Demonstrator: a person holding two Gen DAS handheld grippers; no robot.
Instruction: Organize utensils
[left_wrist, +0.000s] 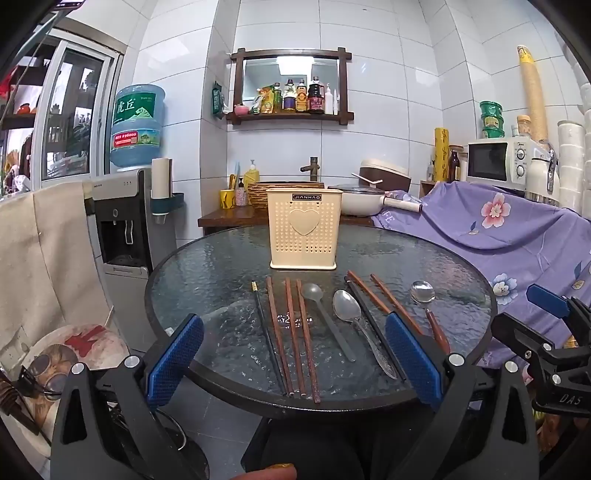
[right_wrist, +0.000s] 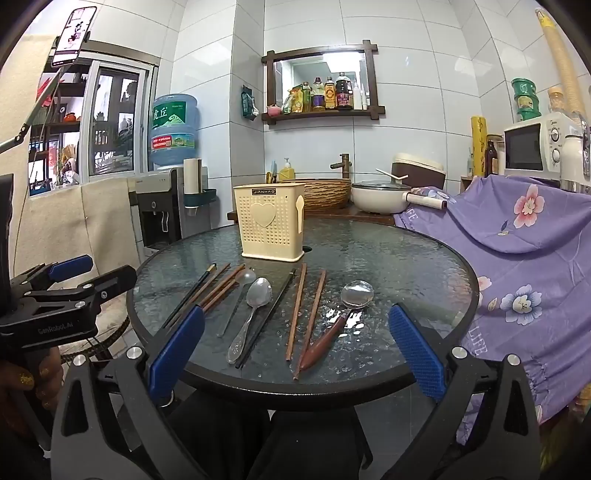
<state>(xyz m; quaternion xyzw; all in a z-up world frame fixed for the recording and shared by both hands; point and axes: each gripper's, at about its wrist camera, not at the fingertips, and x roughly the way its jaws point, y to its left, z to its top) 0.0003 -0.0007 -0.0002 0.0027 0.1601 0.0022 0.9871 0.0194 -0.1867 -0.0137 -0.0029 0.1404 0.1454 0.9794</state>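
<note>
While level, both tongs (left_wrist: 293, 360) (right_wrist: 295, 352) agape

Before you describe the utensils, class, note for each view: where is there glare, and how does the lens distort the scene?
Left wrist view: the ceiling light glares in the wood-framed wall mirror, bright specks glint on the round textured glass table, and the tile lines bow outward. Right wrist view: the mirror glares too, and dark corners vignette the frame.

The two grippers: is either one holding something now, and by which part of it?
Nothing is held. The left gripper and the right gripper both have open, empty jaws; every utensil lies on the table.
</note>
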